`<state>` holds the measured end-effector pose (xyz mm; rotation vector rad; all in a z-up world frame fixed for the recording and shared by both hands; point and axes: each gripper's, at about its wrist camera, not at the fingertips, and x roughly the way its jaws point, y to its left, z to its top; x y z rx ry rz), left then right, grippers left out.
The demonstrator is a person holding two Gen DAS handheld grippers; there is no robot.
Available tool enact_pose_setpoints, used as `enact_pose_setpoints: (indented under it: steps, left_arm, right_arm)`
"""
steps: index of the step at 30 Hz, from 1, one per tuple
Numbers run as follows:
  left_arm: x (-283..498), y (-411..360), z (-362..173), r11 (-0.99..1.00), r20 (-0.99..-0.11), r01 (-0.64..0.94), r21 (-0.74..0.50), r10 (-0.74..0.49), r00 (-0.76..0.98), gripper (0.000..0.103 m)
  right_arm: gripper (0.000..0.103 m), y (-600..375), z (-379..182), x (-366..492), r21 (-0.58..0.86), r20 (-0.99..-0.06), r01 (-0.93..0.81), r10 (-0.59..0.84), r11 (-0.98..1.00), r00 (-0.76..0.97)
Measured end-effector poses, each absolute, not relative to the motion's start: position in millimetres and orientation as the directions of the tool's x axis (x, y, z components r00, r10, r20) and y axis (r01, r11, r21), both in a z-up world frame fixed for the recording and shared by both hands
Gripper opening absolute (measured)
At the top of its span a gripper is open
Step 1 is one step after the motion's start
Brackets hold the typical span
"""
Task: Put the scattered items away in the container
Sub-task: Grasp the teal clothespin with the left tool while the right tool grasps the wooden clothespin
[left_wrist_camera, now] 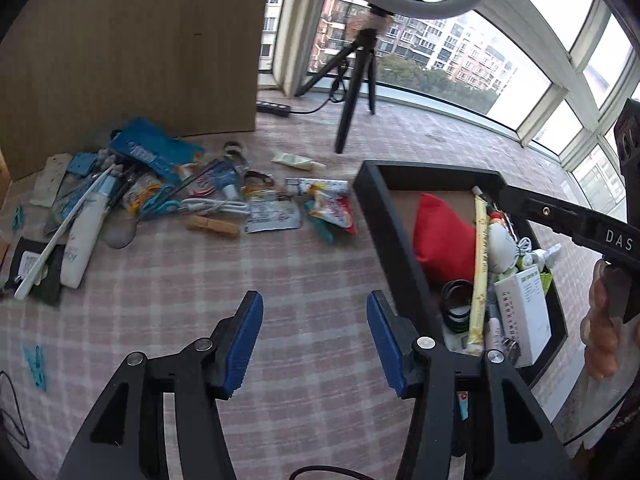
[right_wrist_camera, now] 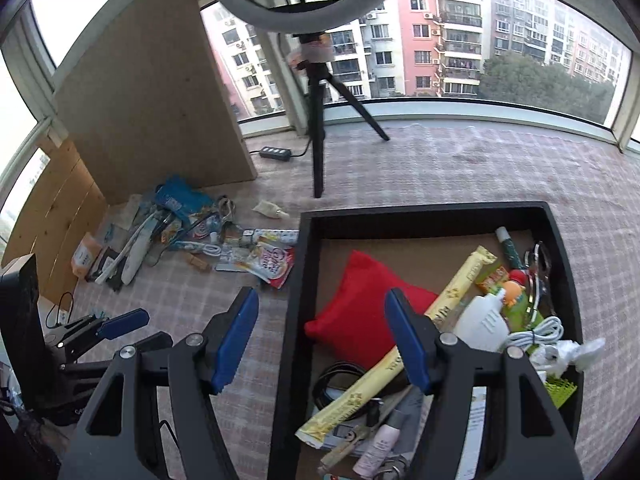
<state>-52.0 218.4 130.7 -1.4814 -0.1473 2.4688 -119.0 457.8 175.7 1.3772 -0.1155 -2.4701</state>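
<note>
Two hand-held grippers hover above a table covered in a pink plaid cloth (left_wrist_camera: 304,280), both with their blue-padded jaws spread apart and nothing between them. The left gripper (left_wrist_camera: 315,338) hangs over bare cloth just beside the left wall of the black container (left_wrist_camera: 374,200), while the right gripper (right_wrist_camera: 322,342) straddles that same wall, one finger over the cloth and the other over the container's contents. Inside the container lie a red pouch (right_wrist_camera: 356,316), a long yellow packet (right_wrist_camera: 404,344), a white cable (right_wrist_camera: 536,334), a black ring (left_wrist_camera: 456,306) and a white box (left_wrist_camera: 522,314), crowded together. The scattered items (left_wrist_camera: 160,188) remain in a heap on the cloth, well apart from the grippers to their left, near a cardboard panel (left_wrist_camera: 132,48). A ring light on a tripod (right_wrist_camera: 316,128) stands behind, before the window.
</note>
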Motion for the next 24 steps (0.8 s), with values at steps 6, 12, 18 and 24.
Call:
enact_pose_setpoints:
  steps: [6,12,18,24]
  left_arm:
    - [-44,142,120,-0.983,-0.87,-0.037,-0.18,0.177,-0.459,0.051]
    - [-24,68,104,-0.988,-0.889,0.092,-0.121,0.067,-0.453,0.051]
    - [-4,13,85,-0.976,-0.905,0.192,-0.105,0.014,-0.426,0.045]
    - [7,-19,66,-0.958,-0.913,0.255,-0.132,0.017,-0.408,0.044]
  right_arm:
    - [0.065,388,160,-125,0.202,-0.829,0.402,-0.374,-0.893,-0.415]
    - [0.064,316,141,-128,0.14,-0.847,0.6,-0.409,-0.788,-0.339]
    - [0.054,261,114,-146,0.09,-0.885,0.711,-0.384,-0.698,-0.265]
    - [0.043,238,84,-173,0.076,-0.921,0.744,-0.333,-0.664,-0.203]
